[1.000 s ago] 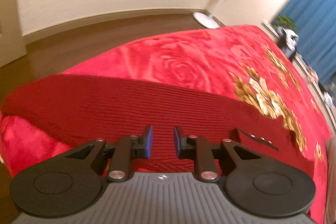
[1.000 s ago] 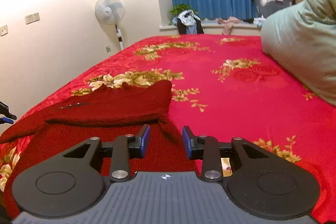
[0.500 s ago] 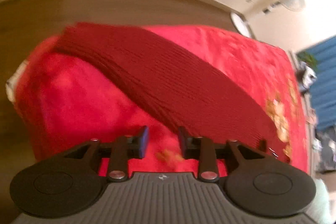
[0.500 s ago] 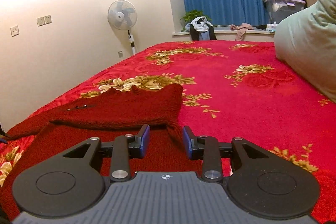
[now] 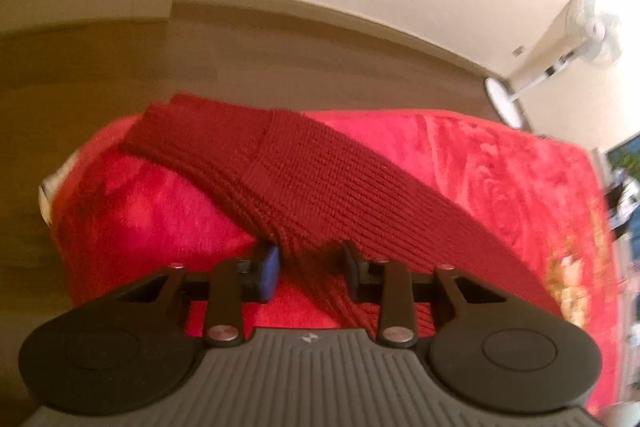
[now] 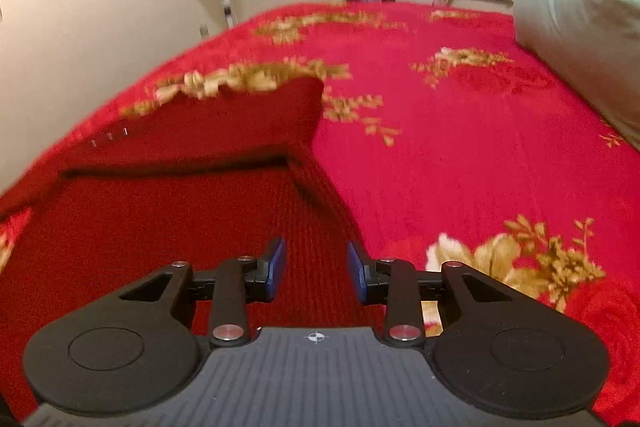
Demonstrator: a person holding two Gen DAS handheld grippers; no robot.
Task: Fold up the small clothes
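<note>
Item: dark red knit sweater (image 6: 168, 227), lying on a bed (image 6: 460, 155) covered with a red floral blanket, near the bed's front corner. Sleeve (image 5: 304, 183): a long ribbed band in the left wrist view, its long axis running from about 10 o'clock, where the cuff end hangs at the bed's edge above the floor (image 5: 100, 95), down to about 4 o'clock toward the body. Left tongs (image 5: 309, 267): the jaws have just been closing, and bunched folds of the sleeve sit between the two blue pads; whether the pads actually press the knit cannot be told, as the cloth appears narrower than the gap. Right tongs (image 6: 316, 271): partly open, holding nothing, poised low above the sweater's body with knit showing through the gap; whether the tips touch it is unclear. From the right tongs the body spreads toward 10 o'clock, with a flap already doubled over at 11 o'clock, and the right-hand edge of the knit runs just beside the right jaw at 1 o'clock. Deciding relation, as a judgement: the sleeve lies crosswise to the left tongs and is nearer that hand, so the left hand is placed to carry it toward 4 o'clock, over the body, while the right pins the body. Pillow (image 6: 580, 39) at 2 o'clock, well apart.
</note>
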